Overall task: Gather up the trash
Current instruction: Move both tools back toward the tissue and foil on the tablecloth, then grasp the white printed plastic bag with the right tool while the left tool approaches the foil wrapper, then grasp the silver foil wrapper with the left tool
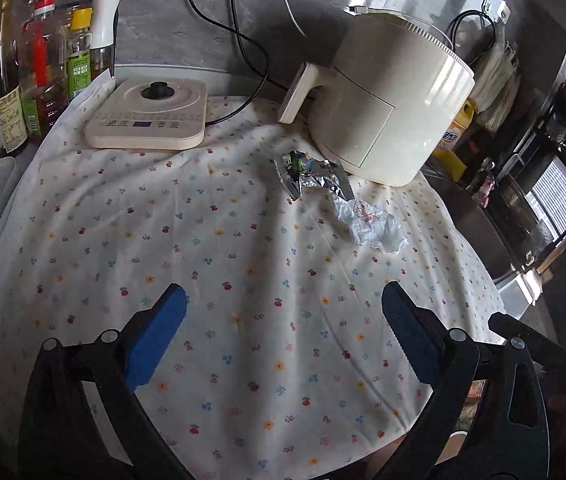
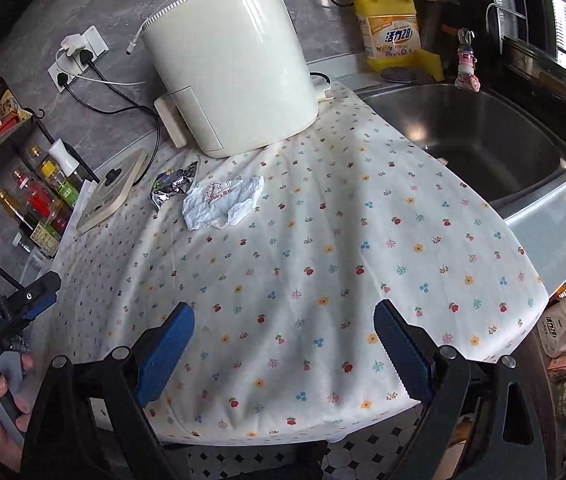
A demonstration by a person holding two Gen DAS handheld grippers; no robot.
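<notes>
A crumpled silver foil wrapper point(image 1: 309, 174) lies on the flowered cloth point(image 1: 203, 280) in front of the cream air fryer point(image 1: 387, 104). A crumpled white paper wrapper point(image 1: 367, 224) with pink print lies just right of it. Both show in the right wrist view: foil wrapper point(image 2: 173, 188), paper wrapper point(image 2: 223, 200). My left gripper point(image 1: 283, 316) is open and empty, well short of both. My right gripper point(image 2: 283, 332) is open and empty above the cloth's near edge. The left gripper's tip point(image 2: 39, 292) shows at the left of the right wrist view.
A cream kettle base point(image 1: 149, 116) sits at the back left beside several sauce bottles point(image 1: 43, 68). A steel sink point(image 2: 475, 136) lies right of the cloth, with a yellow detergent bottle point(image 2: 389, 20) behind it. Cables run to wall sockets point(image 2: 79, 56).
</notes>
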